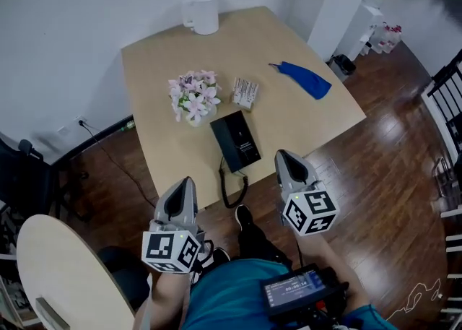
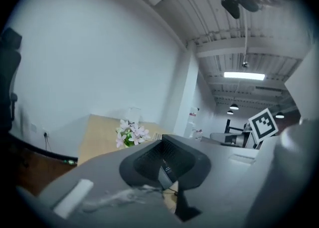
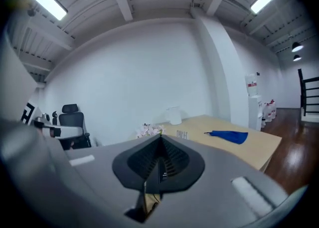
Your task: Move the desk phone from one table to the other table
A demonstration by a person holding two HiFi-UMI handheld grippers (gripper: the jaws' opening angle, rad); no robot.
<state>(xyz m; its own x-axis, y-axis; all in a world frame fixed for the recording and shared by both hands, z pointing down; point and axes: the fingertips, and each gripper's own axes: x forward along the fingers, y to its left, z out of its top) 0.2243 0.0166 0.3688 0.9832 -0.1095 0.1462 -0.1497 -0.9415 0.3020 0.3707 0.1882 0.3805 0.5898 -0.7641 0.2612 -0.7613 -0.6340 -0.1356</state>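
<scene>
Altogether one desk phone (image 1: pixel 236 141), two tables (image 1: pixel 166 61) (image 1: pixel 50 263), two grippers (image 1: pixel 185 185) (image 1: pixel 285 159).

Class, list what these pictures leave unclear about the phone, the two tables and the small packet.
Desk phone: head view, keys too small to make out.
Round table: head view, cut off by the lower-left edge.
Small packet: head view, print too small to read.

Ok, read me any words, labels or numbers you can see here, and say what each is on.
None can be read.
Desk phone: no legible marking.
Small box beside the flowers: print too small.
Screen at the person's waist: characters too blurred.
White dispenser by the pillar: red label, too small.
Marker cubes: patterns only, no letters.
</scene>
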